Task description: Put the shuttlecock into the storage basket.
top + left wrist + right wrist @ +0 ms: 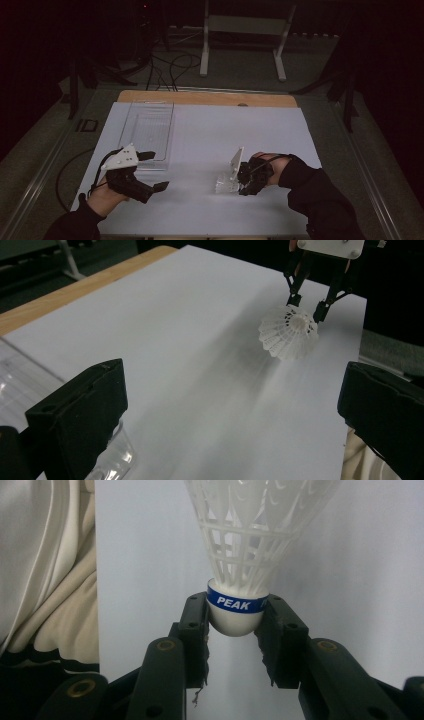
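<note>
Nearest the high camera, two dark sleeves and hands come up from the bottom edge, each holding a black gripper over a white sheet (200, 210) that covers the table.

At the left, the left gripper (159, 171) carries a pale three-cornered plate on top. Its two blocky, matte black jaws stand wide apart with nothing between them. Just beyond it lies a clear plastic tray (147, 127), a long shallow rectangle with glossy walls, running towards the far side of the sheet. In the left gripper view a rounded corner of it (112, 460) shows by the left jaw.

The middle of the sheet is bare, smooth and flat, with open room between the two hands and on towards the far edge, where a strip of light wooden tabletop (207, 97) shows.

At the right, the right gripper (239, 181) pinches a white plastic shuttlecock (240, 550). Its jaws press on both sides of the rounded white cap, just beneath a blue band printed PEAK. The skirt is a stiff lattice of thin ribs flaring into a cone, pointing away from the hand towards the left gripper. The shuttlecock (226, 183) sits low over the sheet, well inside the right edge.
</note>
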A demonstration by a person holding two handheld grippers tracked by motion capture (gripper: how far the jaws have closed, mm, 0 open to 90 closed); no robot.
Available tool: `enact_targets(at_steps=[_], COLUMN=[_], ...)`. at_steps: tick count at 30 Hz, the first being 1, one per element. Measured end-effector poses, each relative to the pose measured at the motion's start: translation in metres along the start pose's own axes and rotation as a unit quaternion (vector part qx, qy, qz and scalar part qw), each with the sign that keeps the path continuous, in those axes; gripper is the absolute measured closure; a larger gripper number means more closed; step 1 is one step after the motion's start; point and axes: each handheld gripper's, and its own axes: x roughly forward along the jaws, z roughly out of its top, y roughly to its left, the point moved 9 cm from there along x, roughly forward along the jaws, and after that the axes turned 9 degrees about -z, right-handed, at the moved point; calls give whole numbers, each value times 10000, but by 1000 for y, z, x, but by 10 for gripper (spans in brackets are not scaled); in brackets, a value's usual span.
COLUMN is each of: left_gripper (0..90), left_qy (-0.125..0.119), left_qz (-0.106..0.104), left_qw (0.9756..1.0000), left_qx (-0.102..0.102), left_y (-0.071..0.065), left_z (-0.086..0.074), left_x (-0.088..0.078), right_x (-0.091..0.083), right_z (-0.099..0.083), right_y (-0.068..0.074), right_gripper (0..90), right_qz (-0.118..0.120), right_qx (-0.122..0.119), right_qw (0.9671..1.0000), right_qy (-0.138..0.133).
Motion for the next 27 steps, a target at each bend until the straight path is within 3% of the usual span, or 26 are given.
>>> enact_targets(at_steps=[12, 15, 25, 27], left_gripper=[3, 4, 4, 4], left_qy=[273, 395, 706, 895], left_qz=[-245, -361, -336, -391], left_qw=[9993, 9985, 9968, 9952], left_qx=[-11, -142, -164, -102], left_y=[0, -1, 1, 1], left_z=[12, 10, 15, 15], left_x=[13, 20, 30, 36], right_x=[0, 0, -3, -2], right_z=[3, 4, 9, 9], right_y=[1, 1, 5, 6], right_gripper=[663, 663, 663, 663], right_qz=[-7, -14, -23, 1], right_qx=[-70, -103, -271, -300], right_qw=[10000, 9999, 9996, 9995], right_qy=[-13, -40, -55, -61])
